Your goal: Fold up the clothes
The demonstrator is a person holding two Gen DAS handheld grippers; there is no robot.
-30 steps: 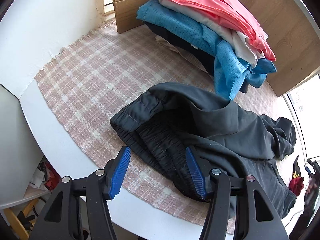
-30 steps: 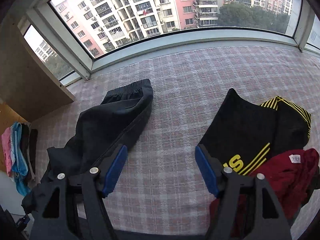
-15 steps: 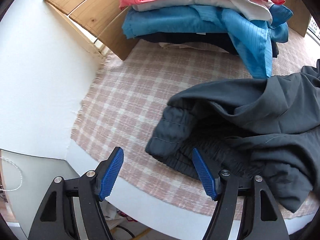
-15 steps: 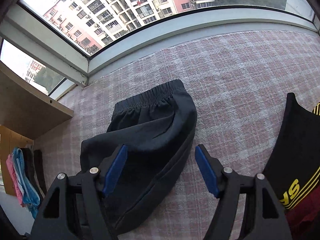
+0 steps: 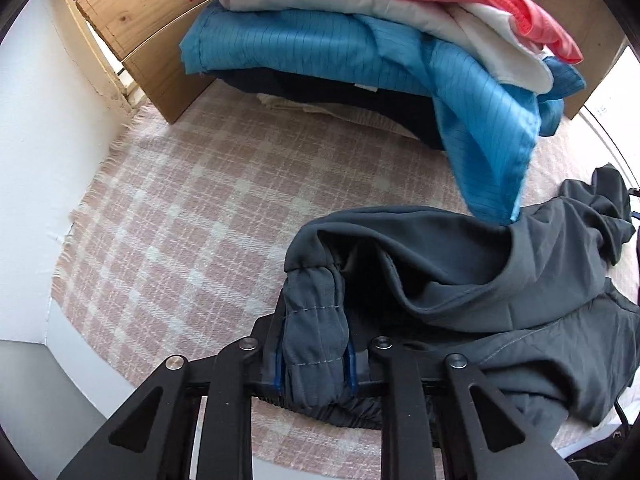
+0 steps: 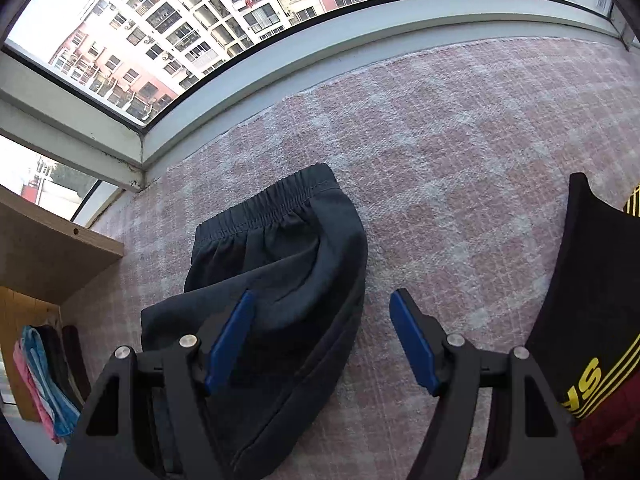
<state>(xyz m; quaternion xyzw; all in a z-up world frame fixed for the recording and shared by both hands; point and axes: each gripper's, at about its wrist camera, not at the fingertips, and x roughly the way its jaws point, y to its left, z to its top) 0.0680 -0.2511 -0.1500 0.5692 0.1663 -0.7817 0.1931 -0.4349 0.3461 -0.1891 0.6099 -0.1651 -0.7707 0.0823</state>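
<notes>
Left gripper (image 5: pixel 314 356) jaws clench the dark shorts (image 5: pixel 460 280) at lower centre; right gripper (image 6: pixel 320 340) jaws gape. Folded pile (image 5: pixel 360 40) sits upper frame.

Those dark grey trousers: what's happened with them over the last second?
The left gripper moved in and shut its fingers on the dark grey trousers at one bunched end. The right gripper came closer over them, still open. The folded pile stayed put.

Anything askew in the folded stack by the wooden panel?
Yes. The blue garment in the folded stack has come loose: one flap hangs off the stack's edge and drapes onto the dark grey shorts.
</notes>
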